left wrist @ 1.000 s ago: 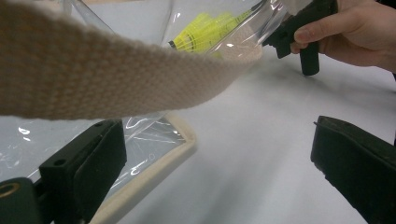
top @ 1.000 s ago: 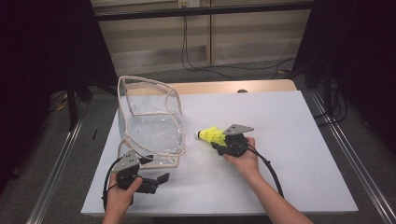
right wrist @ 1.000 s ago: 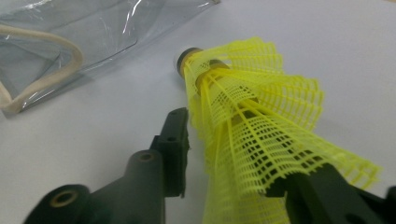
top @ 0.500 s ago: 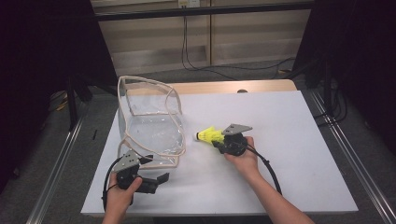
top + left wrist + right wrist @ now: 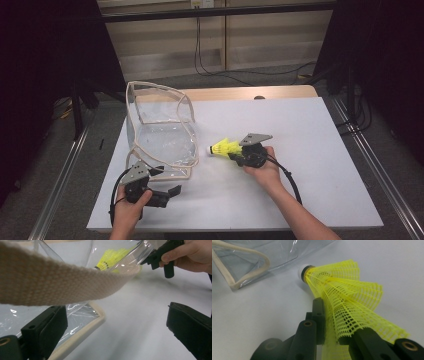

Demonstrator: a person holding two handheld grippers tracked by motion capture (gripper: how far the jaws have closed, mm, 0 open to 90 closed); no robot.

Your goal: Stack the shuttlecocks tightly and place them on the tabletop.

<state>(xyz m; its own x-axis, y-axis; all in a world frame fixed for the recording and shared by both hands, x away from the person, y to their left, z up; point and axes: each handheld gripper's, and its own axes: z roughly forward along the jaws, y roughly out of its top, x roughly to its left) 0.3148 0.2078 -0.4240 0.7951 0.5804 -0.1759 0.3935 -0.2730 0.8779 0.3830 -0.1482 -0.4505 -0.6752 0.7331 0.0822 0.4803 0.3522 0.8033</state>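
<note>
A yellow mesh shuttlecock with a white tip lies level just above the white table, and my right gripper is shut on its skirt. Those jaws have just been closing, with the skirt squeezed between them. The tip points at a clear plastic bag with cream webbing trim, standing open at the table's left. My left gripper is open at the bag's near corner. Its jaws are wide apart, with the bag's bottom edge by the left one and the webbing strap arching above.
The white table stretches away to the right of and behind the right hand. Cables trail from both grippers toward the near edge. Beyond the table are a wooden strip and dark floor with metal rails on both sides.
</note>
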